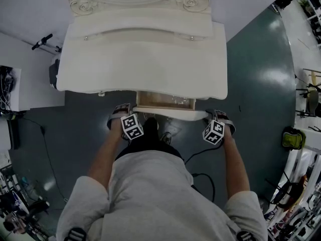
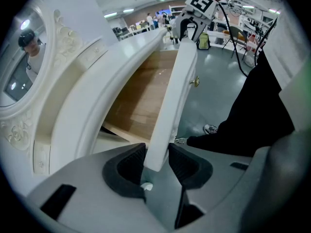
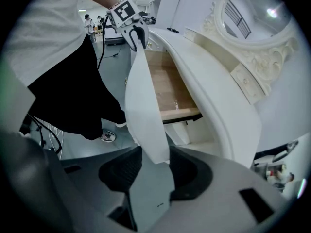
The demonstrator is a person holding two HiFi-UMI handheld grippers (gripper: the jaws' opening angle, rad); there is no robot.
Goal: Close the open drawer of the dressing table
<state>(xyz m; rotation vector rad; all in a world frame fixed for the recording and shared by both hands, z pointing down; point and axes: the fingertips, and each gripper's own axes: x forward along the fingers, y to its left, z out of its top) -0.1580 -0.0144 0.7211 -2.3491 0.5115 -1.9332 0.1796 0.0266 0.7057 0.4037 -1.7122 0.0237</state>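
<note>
Above the grey-green floor (image 1: 251, 84), the white-fronted, wood-lined drawer (image 1: 168, 106) stands partly open.

Floor (image 1: 251, 59): dk grey-green, glossy, below L gripper (image 1: 125, 109) & R gripper (image 1: 216, 114).
Blk cable (image 1: 203, 174): on floor, behind R gripper.
Yellow-green bag (image 1: 293, 137): well R of R gripper.
Blk handlebar (image 1: 42, 41): far L of L gripper.

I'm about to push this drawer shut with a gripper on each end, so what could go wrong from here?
The left gripper and the right gripper grip only the far ends of the drawer front; uneven pushing could skew and jam it. One jaw of each sits behind the front, so it may get pinched against the dressing table as the gap closes.
</note>
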